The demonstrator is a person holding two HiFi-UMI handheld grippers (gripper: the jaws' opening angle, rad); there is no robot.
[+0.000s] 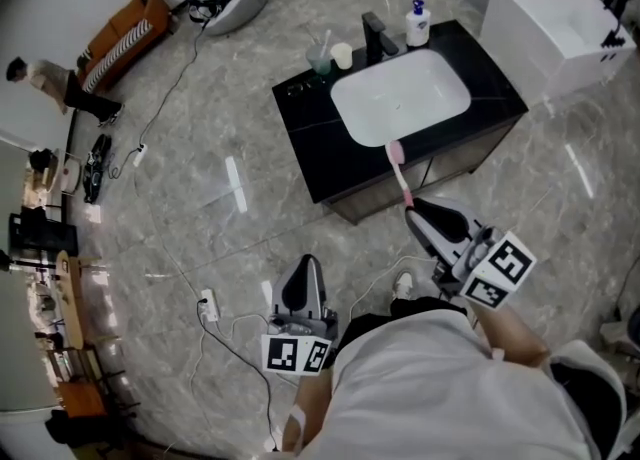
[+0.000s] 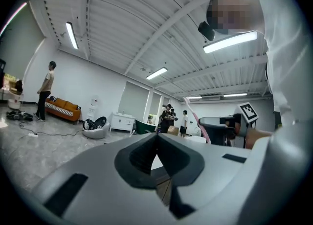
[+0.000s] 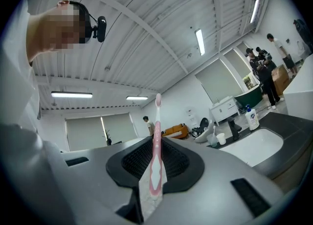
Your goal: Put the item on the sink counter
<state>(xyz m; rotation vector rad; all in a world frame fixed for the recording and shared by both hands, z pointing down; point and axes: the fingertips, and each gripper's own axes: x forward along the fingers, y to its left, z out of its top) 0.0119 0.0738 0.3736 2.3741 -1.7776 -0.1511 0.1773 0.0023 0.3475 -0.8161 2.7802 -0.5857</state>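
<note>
Right tool (image 1: 412, 212) is pinching a pink-and-white plastic toothbrush (image 1: 399, 173) by the lower handle, with the bristle end pointing away from me. The right gripper view shows the handle pressed between the dark pads. Left tool (image 1: 308, 266) has its jaws pressed together on nothing and hangs low beside my body, well apart from the work.

From the head view, the brush head lines up with the near rim of the white oval basin (image 1: 400, 98) set in the black-topped sink table (image 1: 310, 148). I cannot tell how high above it the brush is.

The brush is not yet set down, so I judge this to be the carry-in. To do it well, I would aim for bare black top beside the basin, not the bowl. I would tip the handle flat and spread the jaws only once it rests. I would also keep clear of the black tap (image 1: 378, 38), the white pump bottle (image 1: 417, 23) and the two small cups (image 1: 330, 56) at the back.
</note>
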